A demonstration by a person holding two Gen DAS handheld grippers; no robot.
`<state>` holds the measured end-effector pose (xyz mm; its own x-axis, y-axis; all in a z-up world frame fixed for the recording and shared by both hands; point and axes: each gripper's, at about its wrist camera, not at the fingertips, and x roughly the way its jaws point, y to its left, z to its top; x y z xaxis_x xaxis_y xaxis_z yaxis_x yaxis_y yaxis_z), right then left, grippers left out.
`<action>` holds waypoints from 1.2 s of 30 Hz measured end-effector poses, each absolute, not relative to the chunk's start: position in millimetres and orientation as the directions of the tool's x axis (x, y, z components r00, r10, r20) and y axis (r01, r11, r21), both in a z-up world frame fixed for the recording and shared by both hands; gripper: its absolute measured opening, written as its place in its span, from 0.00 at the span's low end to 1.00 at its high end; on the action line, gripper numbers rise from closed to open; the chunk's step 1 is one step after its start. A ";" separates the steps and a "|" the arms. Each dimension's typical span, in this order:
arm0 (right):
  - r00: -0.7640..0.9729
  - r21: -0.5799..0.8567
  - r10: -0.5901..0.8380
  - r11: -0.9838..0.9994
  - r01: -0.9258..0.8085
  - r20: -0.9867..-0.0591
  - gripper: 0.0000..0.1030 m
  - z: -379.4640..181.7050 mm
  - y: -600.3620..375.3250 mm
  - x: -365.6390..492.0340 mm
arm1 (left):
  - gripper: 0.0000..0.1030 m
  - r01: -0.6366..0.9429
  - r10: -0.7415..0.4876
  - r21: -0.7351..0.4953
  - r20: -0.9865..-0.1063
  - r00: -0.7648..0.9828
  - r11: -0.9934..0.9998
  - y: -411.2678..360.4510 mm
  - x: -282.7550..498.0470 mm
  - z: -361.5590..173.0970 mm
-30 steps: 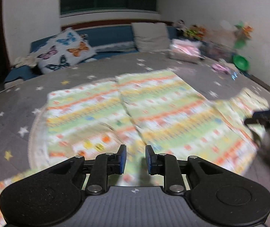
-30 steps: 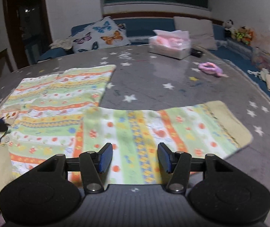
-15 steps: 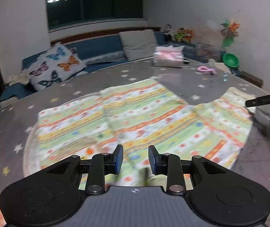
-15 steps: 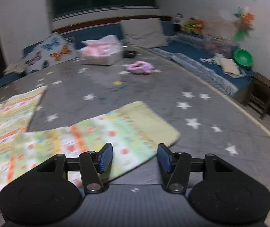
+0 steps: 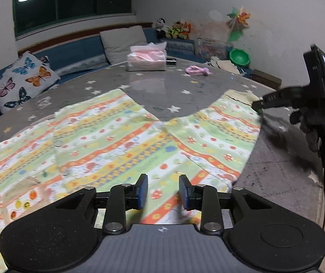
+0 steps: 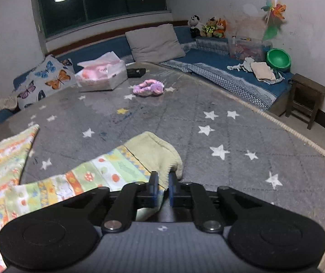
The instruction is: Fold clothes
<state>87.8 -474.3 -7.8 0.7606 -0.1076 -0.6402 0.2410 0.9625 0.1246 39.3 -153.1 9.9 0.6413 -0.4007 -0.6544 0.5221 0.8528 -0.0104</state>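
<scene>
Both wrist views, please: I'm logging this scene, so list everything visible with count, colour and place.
patterned pyjama top: one, green, orange and yellow stripes, spread on the mat
star mat: one, grey, underneath
tissue pack: one, pink, far side of mat
scrunchie: one, pink-purple, near the tissues
butterfly cushion: one, white, on the blue bench
green bowl: one, bench corner
left gripper: open over the hem
right gripper: shut on the plain cuff

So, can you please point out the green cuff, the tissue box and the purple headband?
green cuff (image 6: 155,150), right wrist view, on its ribbed top.
tissue box (image 6: 104,77), right wrist view, on its front side.
purple headband (image 6: 148,89), right wrist view, on its middle.
</scene>
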 end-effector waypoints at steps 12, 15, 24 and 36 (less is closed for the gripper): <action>0.843 0.272 0.158 0.962 -0.014 -0.514 0.06 74.0 -429.7 64.3 | 0.42 0.531 -0.397 -0.015 -0.682 0.614 0.847 -170.4 43.2 -2.4; 0.837 0.317 0.262 0.942 -0.112 -0.481 0.06 96.4 -409.3 61.1 | 0.42 0.511 -0.403 -0.039 -0.668 0.626 0.858 -159.3 39.4 4.2; 0.732 0.367 0.533 0.840 -0.399 -0.425 0.06 125.2 -320.4 62.2 | 0.46 0.366 -0.315 -0.042 -0.604 0.732 0.930 -87.8 10.6 28.4; 0.515 0.378 0.698 0.709 -0.595 -0.497 0.09 79.2 -221.1 57.0 | 0.51 0.136 -0.134 -0.044 -0.622 0.771 0.990 -9.6 -21.4 22.2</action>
<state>57.0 -221.1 79.2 0.5152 0.6980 -0.4974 -0.5953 0.7089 0.3782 -21.4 -9.6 22.2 0.7713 -0.1336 -0.6222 0.1360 0.9897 -0.0438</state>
